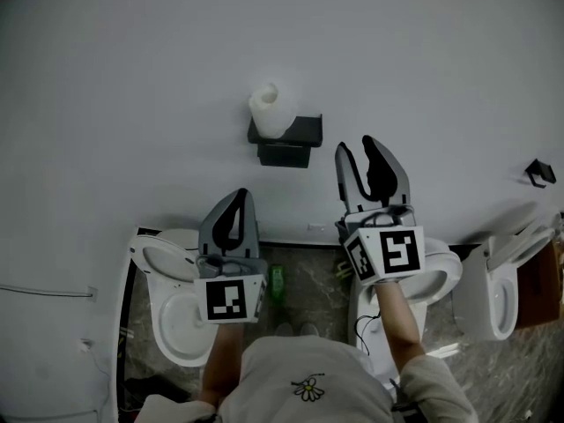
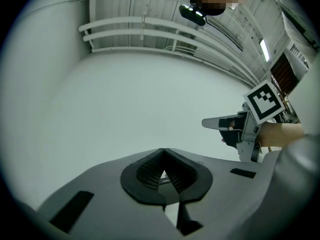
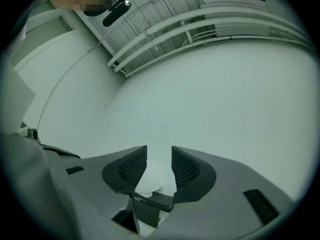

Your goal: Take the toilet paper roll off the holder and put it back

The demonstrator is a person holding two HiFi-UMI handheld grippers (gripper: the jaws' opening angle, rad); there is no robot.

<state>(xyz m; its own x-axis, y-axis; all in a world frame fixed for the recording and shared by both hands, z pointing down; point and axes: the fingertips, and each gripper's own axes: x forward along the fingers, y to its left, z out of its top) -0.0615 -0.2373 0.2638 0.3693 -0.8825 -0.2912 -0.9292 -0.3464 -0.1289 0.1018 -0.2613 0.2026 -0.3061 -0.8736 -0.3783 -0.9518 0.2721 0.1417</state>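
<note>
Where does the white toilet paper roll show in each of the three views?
Head view: the white toilet paper roll sits upper centre, on the black wall holder.
Left gripper view: not in it.
Right gripper view: a white shape low in the gap between the jaws, likely the roll.
Shared landmark: the plain pale wall, in all three.
</note>
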